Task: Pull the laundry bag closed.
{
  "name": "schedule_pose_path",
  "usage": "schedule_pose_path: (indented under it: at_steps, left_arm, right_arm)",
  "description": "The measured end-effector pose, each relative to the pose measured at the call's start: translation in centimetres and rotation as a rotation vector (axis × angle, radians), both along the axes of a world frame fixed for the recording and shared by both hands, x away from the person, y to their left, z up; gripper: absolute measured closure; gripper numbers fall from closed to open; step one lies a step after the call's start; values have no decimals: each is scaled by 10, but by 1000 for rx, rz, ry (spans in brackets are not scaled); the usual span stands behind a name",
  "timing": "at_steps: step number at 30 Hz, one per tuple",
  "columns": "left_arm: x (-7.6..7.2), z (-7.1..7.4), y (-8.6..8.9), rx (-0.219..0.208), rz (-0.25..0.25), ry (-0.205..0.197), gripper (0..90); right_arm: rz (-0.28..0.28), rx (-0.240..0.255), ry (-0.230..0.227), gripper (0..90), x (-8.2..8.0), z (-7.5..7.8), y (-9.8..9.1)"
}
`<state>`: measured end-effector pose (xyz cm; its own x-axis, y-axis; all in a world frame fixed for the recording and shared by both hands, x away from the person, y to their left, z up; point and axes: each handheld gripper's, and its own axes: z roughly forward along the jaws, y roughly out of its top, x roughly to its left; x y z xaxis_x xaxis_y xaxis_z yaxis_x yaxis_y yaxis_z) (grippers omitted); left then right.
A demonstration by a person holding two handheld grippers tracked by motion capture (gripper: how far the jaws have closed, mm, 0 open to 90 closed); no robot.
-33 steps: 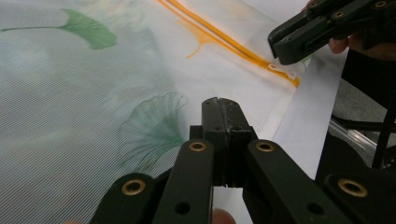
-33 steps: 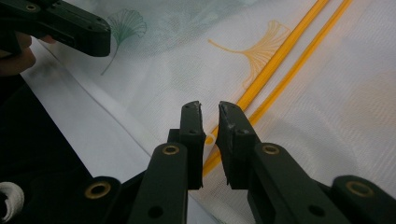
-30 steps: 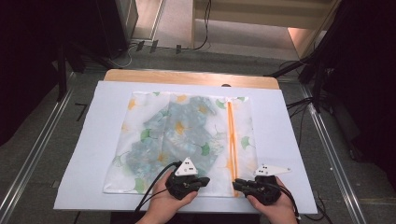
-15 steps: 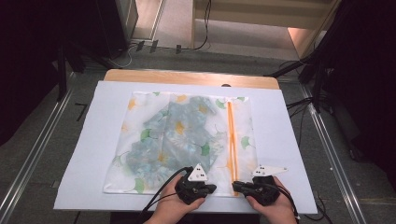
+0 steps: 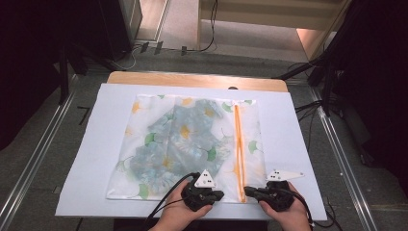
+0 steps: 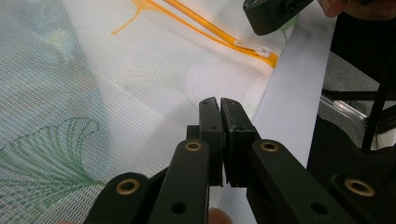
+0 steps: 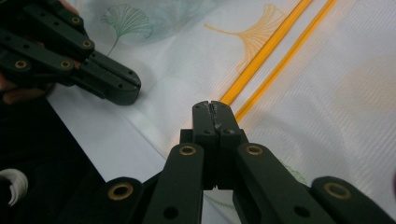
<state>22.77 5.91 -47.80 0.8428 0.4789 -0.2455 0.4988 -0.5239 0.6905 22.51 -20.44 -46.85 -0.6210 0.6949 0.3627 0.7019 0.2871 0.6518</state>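
Sheet: a white sheet [image 5: 91,159] covers the bench [image 5: 192,79], and the work lies on it.
Bag: the leaf-printed mesh bag [image 5: 144,120] lies flat in the middle of the sheet, its near edge just in front of both hands.
Contents: a blue-green garment [image 5: 178,144] shows through the mesh, so the loading looks done.
Left claw: the left claw [image 5: 220,195] sits low at the bag's near edge, left of the zipper. Its jaws are pressed together [image 6: 219,106] with no cloth seen between them.
Zipper: the orange zipper [image 5: 238,144] runs from the far edge to the near edge. Its white pull [image 6: 261,50] sits at the near end. I cannot tell whether the teeth are joined.
Right claw: the right claw [image 5: 248,191] points left at the zipper's near end. Its jaws have just been closing and now meet [image 7: 215,108] right over that end. Nothing visible is caught between them, though a pinch of mesh cannot be ruled out.
Left to do: probably the zipper work at this near end, which neither claw plainly has hold of yet.
Change: against the earlier high view, the left claw sits a little farther right, closer to the zipper. The right claw, bag and garment lie as they did.
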Motion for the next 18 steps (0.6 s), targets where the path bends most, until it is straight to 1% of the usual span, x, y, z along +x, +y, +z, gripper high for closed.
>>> schedule_pose_path:
  at_steps: [1,2,3,4,5,7,8,9,10,11,12,13,14,15,17,18]
  left_arm:
    - [0,0,0,6,-3,-4,886]
    - [0,0,0,3,-4,-6,887]
    - [0,0,0,1,-5,-7,889]
    - [0,-1,0,-2,-4,-8,893]
    - [0,-1,1,-5,-2,-7,893]
    - [0,-2,2,-11,-3,-5,895]
    - [0,-2,2,-13,-1,-3,895]
    - [0,-3,2,-19,-2,-3,895]
    - [0,-3,2,-22,-2,-5,895]
    - [0,-3,2,-22,-2,-5,895]
    - [0,-3,3,-20,-3,-5,895]
    - [0,-3,3,-21,-3,-5,895]
    - [0,-3,3,-22,-3,-4,895]
    - [0,-3,3,-23,-2,-1,895]
    - [0,-3,3,-25,0,0,894]
    - [0,-3,3,-25,0,-1,894]
  right_arm:
    - [-14,-3,-3,872,0,0,1]
    - [-29,-11,-2,839,1,0,2]
    - [-39,-23,-5,834,1,-1,3]
    - [-52,-35,22,831,2,-2,4]
    - [-52,-35,22,831,2,-2,4]
    - [-65,-16,62,824,2,-4,4]
    - [-79,4,100,828,4,-7,3]
    - [-79,4,100,828,4,-7,3]
    - [-92,36,135,793,5,-7,3]
    - [-92,36,135,793,5,-7,3]
    - [-107,64,179,759,7,-7,4]
    - [-107,64,179,759,7,-7,4]
    - [-108,72,199,753,8,-7,6]
    - [-95,78,213,756,8,-9,10]
    - [-90,73,211,762,8,-9,12]
    - [-79,55,196,778,7,-8,16]
